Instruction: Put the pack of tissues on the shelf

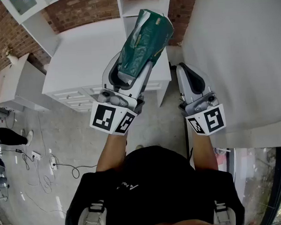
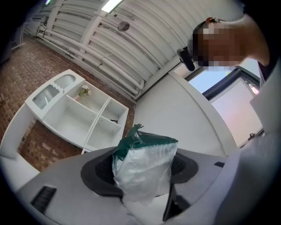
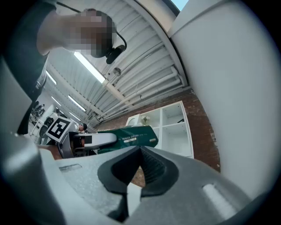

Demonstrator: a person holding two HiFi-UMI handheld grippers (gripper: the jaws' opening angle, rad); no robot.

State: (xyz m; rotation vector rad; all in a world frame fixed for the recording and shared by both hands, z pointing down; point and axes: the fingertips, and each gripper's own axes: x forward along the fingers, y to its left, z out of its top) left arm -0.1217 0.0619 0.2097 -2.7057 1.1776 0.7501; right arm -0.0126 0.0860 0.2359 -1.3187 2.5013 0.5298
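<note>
- Left gripper (image 1: 130, 73): clenched on the pack of tissues (image 1: 145, 38). The two jaws pressed the pack's lower end from either side, and its marker cube (image 1: 113, 118) sat nearest the person.
- Pack of tissues: a green and clear plastic wrapper, held clear of every surface. Its free end pointed up and away from the person. In the head view it overlapped the right edge of the white cabinet top (image 1: 87, 56), close to the upright of the shelf (image 1: 127, 6).
- Left gripper view: the pack (image 2: 145, 176) stood up between the jaws, with its green end uppermost. The white shelf (image 2: 83, 116), with open compartments, lay beyond it to the left, well apart.
- Right gripper (image 1: 189, 75): jaws together, grasping nothing. It was held to the right of the left gripper, beside the white wall (image 1: 241, 46).
- Right gripper view: the closed jaws (image 3: 139, 165) pointed toward the shelf (image 3: 173, 127). The left gripper (image 3: 94, 139) and the pack (image 3: 127, 137) crossed the frame to the left.
- Background: a brick wall (image 1: 82, 11) behind the cabinet, and cables (image 1: 39, 163) on the floor (image 1: 61, 133) at the left.
</note>
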